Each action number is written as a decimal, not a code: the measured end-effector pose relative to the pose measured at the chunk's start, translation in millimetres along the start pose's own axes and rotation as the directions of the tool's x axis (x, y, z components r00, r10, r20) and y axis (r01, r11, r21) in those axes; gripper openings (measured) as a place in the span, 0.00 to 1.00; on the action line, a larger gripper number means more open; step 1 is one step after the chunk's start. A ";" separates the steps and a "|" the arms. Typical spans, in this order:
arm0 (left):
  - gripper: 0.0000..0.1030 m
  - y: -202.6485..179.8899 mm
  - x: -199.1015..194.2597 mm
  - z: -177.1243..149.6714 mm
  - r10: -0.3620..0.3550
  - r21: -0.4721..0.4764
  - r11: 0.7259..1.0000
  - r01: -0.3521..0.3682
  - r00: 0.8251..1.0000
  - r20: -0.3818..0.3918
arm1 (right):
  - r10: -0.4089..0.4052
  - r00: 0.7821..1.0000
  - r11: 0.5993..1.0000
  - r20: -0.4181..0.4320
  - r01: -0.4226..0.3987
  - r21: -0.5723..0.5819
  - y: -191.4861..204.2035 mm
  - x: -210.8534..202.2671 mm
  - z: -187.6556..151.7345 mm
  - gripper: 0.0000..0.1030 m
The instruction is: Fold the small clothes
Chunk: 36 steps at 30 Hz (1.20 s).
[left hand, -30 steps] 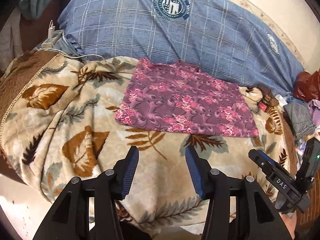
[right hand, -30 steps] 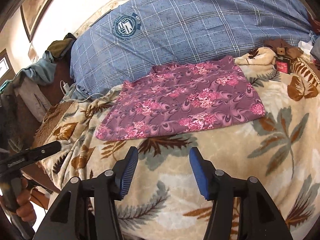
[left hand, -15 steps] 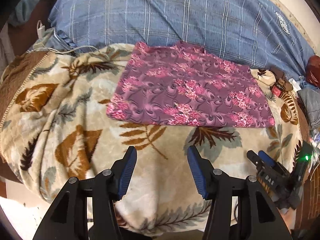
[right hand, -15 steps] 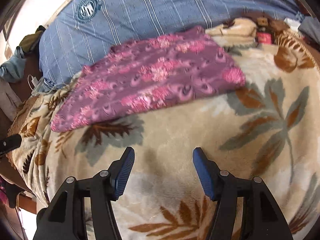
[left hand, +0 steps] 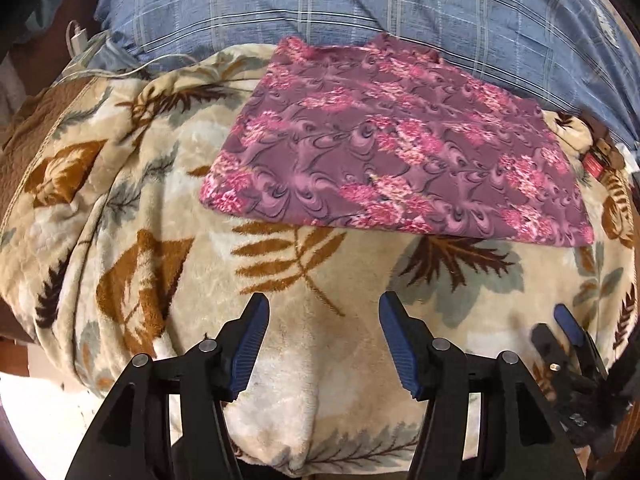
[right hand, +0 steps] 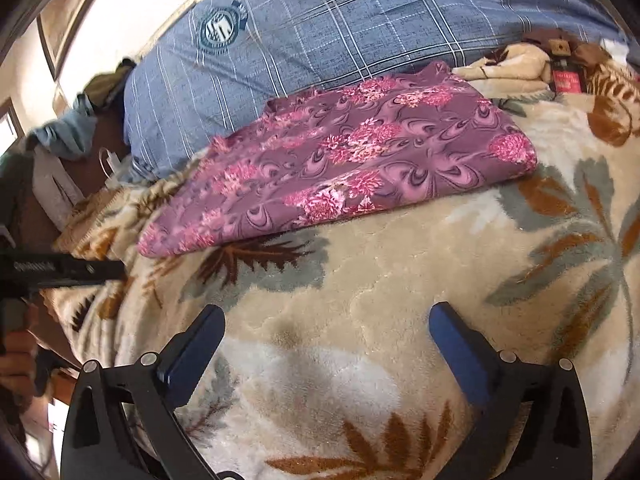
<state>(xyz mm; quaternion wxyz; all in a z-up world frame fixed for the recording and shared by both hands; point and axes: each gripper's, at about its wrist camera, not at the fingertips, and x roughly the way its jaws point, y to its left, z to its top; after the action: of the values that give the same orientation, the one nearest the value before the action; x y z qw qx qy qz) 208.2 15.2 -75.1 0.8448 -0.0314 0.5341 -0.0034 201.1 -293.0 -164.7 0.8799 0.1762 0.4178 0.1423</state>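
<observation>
A purple garment with pink flowers [left hand: 396, 152] lies flat on a beige leaf-pattern blanket [left hand: 312, 344]. It also shows in the right wrist view [right hand: 352, 160]. My left gripper [left hand: 324, 316] is open and empty, over the blanket short of the garment's near edge. My right gripper [right hand: 326, 328] is open wide and empty, low over the blanket, short of the garment's near right corner. The right gripper also shows at the lower right of the left wrist view [left hand: 568, 340]. The left gripper's body shows at the left edge of the right wrist view [right hand: 60, 270].
A large blue plaid pillow [left hand: 360, 4] lies behind the garment. A white charger and cable [left hand: 80, 40] sit at the far left. A red-labelled item [right hand: 566, 78] and brown cloth lie at the far right. The bed edge drops off at the left.
Both grippers have moved forward toward the garment. The right gripper's jaws have opened wider and it has dropped lower over the blanket.
</observation>
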 end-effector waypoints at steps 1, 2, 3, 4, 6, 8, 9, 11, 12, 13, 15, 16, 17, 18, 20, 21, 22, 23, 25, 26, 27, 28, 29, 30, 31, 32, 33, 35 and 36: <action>0.56 0.4 0.4 -1.2 0.007 -0.012 1.000 -0.007 1.000 0.004 | 0.021 1.000 1.000 0.009 -0.021 0.018 -3.3 -1.6 0.1 1.00; 0.56 0.6 2.6 -0.6 0.022 -0.023 0.999 -0.022 1.000 -0.001 | 0.033 0.999 0.999 0.015 -0.034 0.028 -5.2 -2.5 0.2 1.00; 0.56 0.7 3.3 -2.4 0.028 -0.026 0.999 -0.028 1.000 -0.006 | 0.043 0.999 0.998 0.018 -0.044 0.037 -6.6 -3.1 0.3 1.00; 0.56 0.2 3.9 -3.5 0.028 -0.024 0.999 -0.029 1.000 -0.011 | 0.047 0.999 0.998 0.018 -0.048 0.040 -7.1 -3.1 0.4 1.00; 0.56 1.8 4.4 -3.0 0.018 -0.028 0.999 -0.018 1.000 -0.012 | 0.047 0.999 0.998 0.021 -0.047 0.040 -6.8 -3.3 0.0 1.00; 0.56 4.9 1.6 -1.4 0.002 -0.044 0.999 -0.002 1.000 -0.001 | 0.034 0.999 0.999 0.021 -0.035 0.029 -4.1 -2.7 -0.6 1.00; 0.55 7.3 -0.4 0.2 -0.007 -0.056 0.998 0.008 1.000 0.009 | 0.023 1.000 1.000 0.017 -0.023 0.018 -1.9 -1.9 -0.9 1.00; 0.55 12.3 -5.8 2.9 -0.017 -0.077 0.997 0.020 0.999 0.033 | 0.007 1.000 1.000 0.015 -0.007 0.002 0.5 -0.3 -1.0 1.00; 0.55 14.8 -9.5 2.7 -0.021 -0.083 0.996 0.025 0.999 0.047 | 0.003 1.000 1.000 0.013 -0.003 -0.002 0.8 0.1 -1.2 1.00; 0.55 16.3 -12.5 2.9 -0.023 -0.085 0.996 0.028 0.998 0.061 | 0.003 1.000 1.000 0.014 -0.003 -0.001 0.6 0.1 -1.6 1.00; 0.56 18.9 -18.2 4.5 -0.018 -0.080 0.996 0.024 0.997 0.080 | 0.005 1.000 1.000 0.011 -0.005 0.003 1.1 0.4 -1.6 1.00; 0.55 19.7 -19.6 5.4 -0.018 -0.078 0.997 0.024 0.997 0.081 | -0.004 1.000 1.000 0.002 0.004 0.000 2.4 0.9 -0.8 1.00; 0.55 21.6 -20.9 6.9 -0.023 -0.069 0.997 0.028 0.997 0.080 | -0.029 0.999 0.999 -0.020 0.029 -0.018 6.6 2.6 0.7 1.00; 0.56 21.7 -22.3 7.4 -0.030 -0.064 0.997 0.035 0.996 0.080 | -0.055 0.998 0.998 -0.039 0.054 -0.042 11.3 3.8 1.5 1.00; 0.56 23.9 -23.5 9.7 -0.026 -0.039 0.999 0.029 0.996 0.084 | -0.108 0.992 0.990 -0.064 0.102 -0.093 22.9 5.0 3.6 0.99; 0.56 24.3 -23.7 12.3 -0.011 -0.028 1.000 0.014 0.996 0.086 | -0.117 0.992 0.989 -0.056 0.110 -0.103 26.6 3.0 4.9 0.99; 0.56 25.1 -23.6 14.4 -0.001 -0.013 1.000 0.002 0.996 0.091 | -0.122 0.992 0.987 -0.040 0.117 -0.109 30.9 0.1 7.0 1.00; 0.56 25.3 -22.9 16.3 0.005 0.000 1.000 -0.005 0.995 0.096 | -0.125 0.992 0.985 -0.024 0.122 -0.119 35.9 -2.7 10.1 1.00; 0.56 28.0 -18.1 22.1 0.009 0.020 1.000 -0.011 0.996 0.085 | -0.139 0.990 0.980 -0.006 0.136 -0.146 46.1 -3.9 17.3 1.00; 0.56 29.7 -15.4 25.5 0.009 0.022 1.000 -0.010 0.997 0.078 | -0.150 0.989 0.975 0.000 0.148 -0.169 52.6 -2.3 21.1 1.00; 0.56 34.1 -12.4 30.8 0.011 0.016 1.000 -0.012 0.997 0.076 | -0.157 0.988 0.970 0.000 0.154 -0.189 57.4 0.5 24.0 1.00; 0.56 38.5 -10.5 35.0 0.013 0.007 1.000 -0.014 0.997 0.080 | -0.171 0.985 0.962 -0.006 0.165 -0.220 64.8 6.0 27.4 1.00; 0.56 44.8 -8.4 40.0 0.016 -0.005 1.000 -0.015 0.996 0.082 | -0.181 0.983 0.955 -0.013 0.173 -0.242 70.0 11.0 28.9 1.00; 0.56 53.9 -4.5 47.2 0.020 -0.024 1.000 -0.018 0.997 0.079 | -0.188 0.982 0.948 -0.021 0.176 -0.265 75.7 16.1 30.1 1.00; 0.56 59.9 -0.9 52.3 0.021 -0.035 0.999 -0.019 0.997 0.073 | -0.192 0.981 0.941 -0.028 0.176 -0.289 81.7 21.9 31.4 1.00; 0.56 68.3 3.3 58.7 0.023 -0.051 0.999 -0.020 0.998 0.061 | -0.194 0.980 0.934 -0.035 0.173 -0.312 88.5 28.1 32.3 1.00; 0.56 76.9 7.8 64.3 0.021 -0.066 0.998 -0.017 0.998 0.053 | -0.196 0.980 0.928 -0.044 0.171 -0.332 95.2 35.3 33.6 1.00; 0.55 92.4 15.1 72.9 0.016 -0.092 0.996 -0.011 0.999 0.052 | -0.189 0.980 0.918 -0.055 0.156 -0.364 108.3 48.7 35.5 1.00; 0.55 98.4 18.7 76.1 0.020 -0.104 0.995 -0.014 0.998 0.054 | -0.182 0.982 0.914 -0.056 0.148 -0.378 115.2 54.6 35.6 1.00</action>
<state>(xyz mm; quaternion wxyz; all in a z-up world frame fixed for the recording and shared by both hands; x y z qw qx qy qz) 282.2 116.5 -65.1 0.8565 -0.0706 0.5103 0.0322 250.5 -174.7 -131.7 0.8865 -0.0364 0.4357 0.1516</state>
